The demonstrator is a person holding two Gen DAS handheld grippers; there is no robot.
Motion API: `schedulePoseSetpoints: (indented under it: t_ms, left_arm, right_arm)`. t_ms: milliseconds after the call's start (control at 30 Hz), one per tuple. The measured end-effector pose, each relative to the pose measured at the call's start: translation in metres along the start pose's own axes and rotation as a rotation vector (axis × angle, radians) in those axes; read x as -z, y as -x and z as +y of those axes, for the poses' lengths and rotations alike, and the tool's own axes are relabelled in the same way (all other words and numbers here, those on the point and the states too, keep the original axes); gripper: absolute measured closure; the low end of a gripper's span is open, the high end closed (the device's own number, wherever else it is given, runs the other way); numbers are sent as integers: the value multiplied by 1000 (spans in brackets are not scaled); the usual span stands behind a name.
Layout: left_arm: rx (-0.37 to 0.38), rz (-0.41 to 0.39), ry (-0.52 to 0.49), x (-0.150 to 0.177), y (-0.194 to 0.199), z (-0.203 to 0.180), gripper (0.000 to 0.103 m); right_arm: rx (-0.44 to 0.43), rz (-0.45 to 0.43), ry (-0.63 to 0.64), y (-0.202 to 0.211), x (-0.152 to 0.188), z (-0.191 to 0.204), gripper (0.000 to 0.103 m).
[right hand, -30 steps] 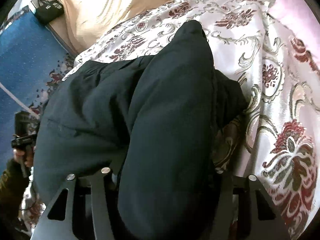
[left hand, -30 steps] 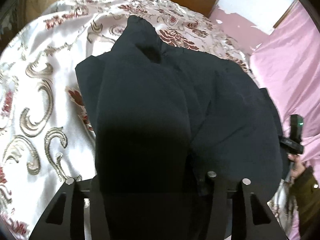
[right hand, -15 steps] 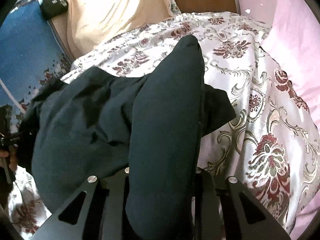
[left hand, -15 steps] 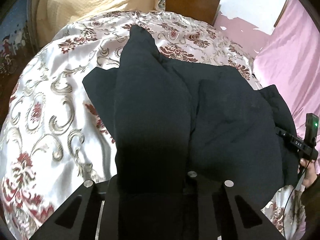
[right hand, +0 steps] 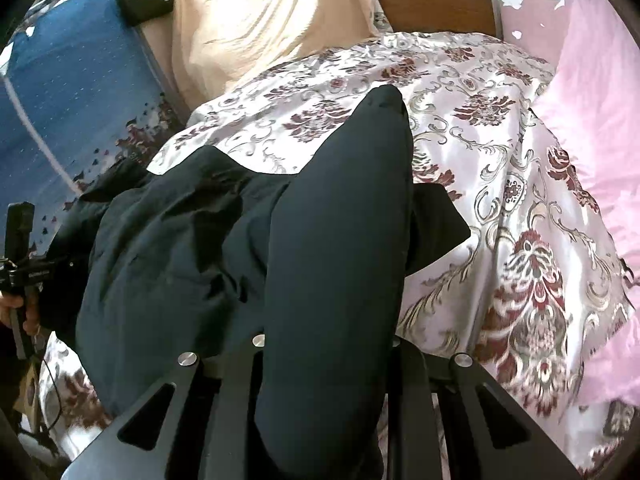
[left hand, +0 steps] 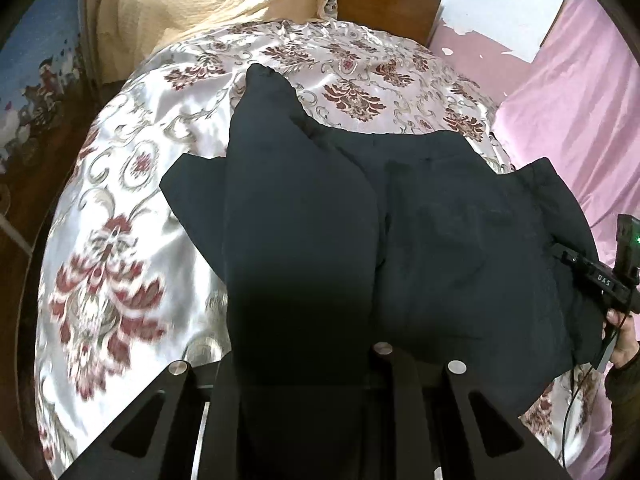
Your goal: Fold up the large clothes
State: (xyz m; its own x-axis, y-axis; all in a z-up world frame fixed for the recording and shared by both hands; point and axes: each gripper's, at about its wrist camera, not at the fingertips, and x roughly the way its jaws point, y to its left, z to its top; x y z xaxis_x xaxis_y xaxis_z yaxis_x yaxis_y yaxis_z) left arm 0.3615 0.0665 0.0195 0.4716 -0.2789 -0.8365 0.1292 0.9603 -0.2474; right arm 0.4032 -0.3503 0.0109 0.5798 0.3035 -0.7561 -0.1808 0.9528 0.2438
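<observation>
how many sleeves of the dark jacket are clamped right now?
2. One sleeve of the dark jacket runs into the left gripper; the other sleeve runs into the right gripper. Both lie over the floral bedspread.

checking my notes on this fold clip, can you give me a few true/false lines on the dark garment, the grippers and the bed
1. Both grippers are shut on the dark garment. True: the left gripper and the right gripper each clamp a fold of it.
2. The garment lies on a plain white sheet. False: it lies on a floral satin bedspread.
3. The garment is bright red. False: it is black or very dark navy.
4. A pink cloth lies beside the bedspread. True.
5. A cream blanket lies at the far end of the bed. True.
</observation>
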Motion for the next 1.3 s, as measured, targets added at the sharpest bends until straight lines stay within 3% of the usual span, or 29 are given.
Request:
schedulePoseSetpoints:
  t_ms: [267,467,600,767,900,1000,1033,1167,1233,1300]
  left_arm:
    - [-2,-1,8,36,20,-1,84]
    - [-19,43,25,55,-8,3,83]
    - [-39,22,20,65,-16,7,79]
    - [-93,45,22,66,-21,6,66]
    - [-134,64,70,66,-23,12,53]
    - [-145,56,104,70,-21,15,29]
    - [-150,48,115,71,-19,16,23]
    - [-179,4,143,77,-6,13,16]
    - [-182,-18,138,79,2,10,11]
    - [-199,-48,121,81,11,4,5]
  right_arm:
    - [6,-1,11,35,29,17,85]
    - [68,50,-1,18,53,15,83]
    - [137,56,11,8,66,15,77]
    - [176,68,13,5,67,13,67]
    - [242,72,24,4,70,13,50]
    - [315,59,53,9,74,19,36]
    - [318,51,61,13,74,21,34]
    - [310,28,28,25,75,24,27]
    - [294,11,11,31,77,26,14]
    - [288,-15,0,36,80,31,10]
